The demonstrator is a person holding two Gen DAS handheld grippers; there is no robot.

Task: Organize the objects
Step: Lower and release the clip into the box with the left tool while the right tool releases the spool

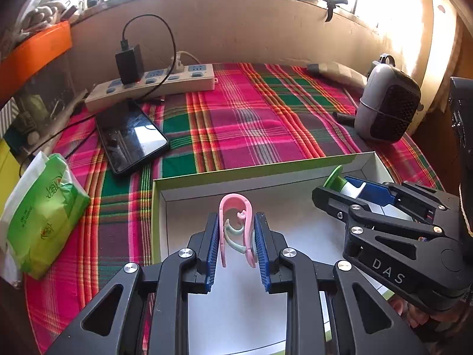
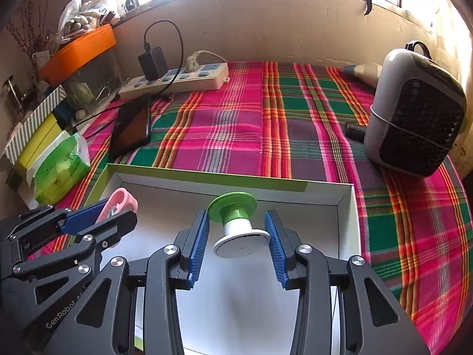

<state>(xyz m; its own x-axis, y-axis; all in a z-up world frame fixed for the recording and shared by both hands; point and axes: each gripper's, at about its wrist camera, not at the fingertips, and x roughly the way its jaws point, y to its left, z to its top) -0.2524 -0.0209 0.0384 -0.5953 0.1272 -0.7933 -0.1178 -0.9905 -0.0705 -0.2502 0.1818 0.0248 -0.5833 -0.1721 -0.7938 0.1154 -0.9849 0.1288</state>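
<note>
Both loads are over the white box point(image 1: 165, 204), my landmark for everything below.

My left gripper point(image 1: 235, 248) is clamped on the pink clip point(image 1: 235, 207): blue ribbed pads pinch its two legs, and the closed loop points away from me toward the box's far wall. Its long axis runs along the fingers. It sits above the box's left half, floor directly beneath. A pale green hooked piece sits between the legs; I can't tell whether it's part of the clip.

My right gripper point(image 2: 236, 248) is clamped on the spool point(image 2: 236, 224), pads on its white disc, green flange tipped away toward the far wall. It's above the box's right half.

So in my judgement the drop is straight down for both, no sideways travel needed.

Materials: the clip is thin springy plastic and may flick on release. The spool is hard, smooth and round, and likely to roll. The box is matte card with a green rim on plaid cloth point(image 1: 266, 112).
</note>
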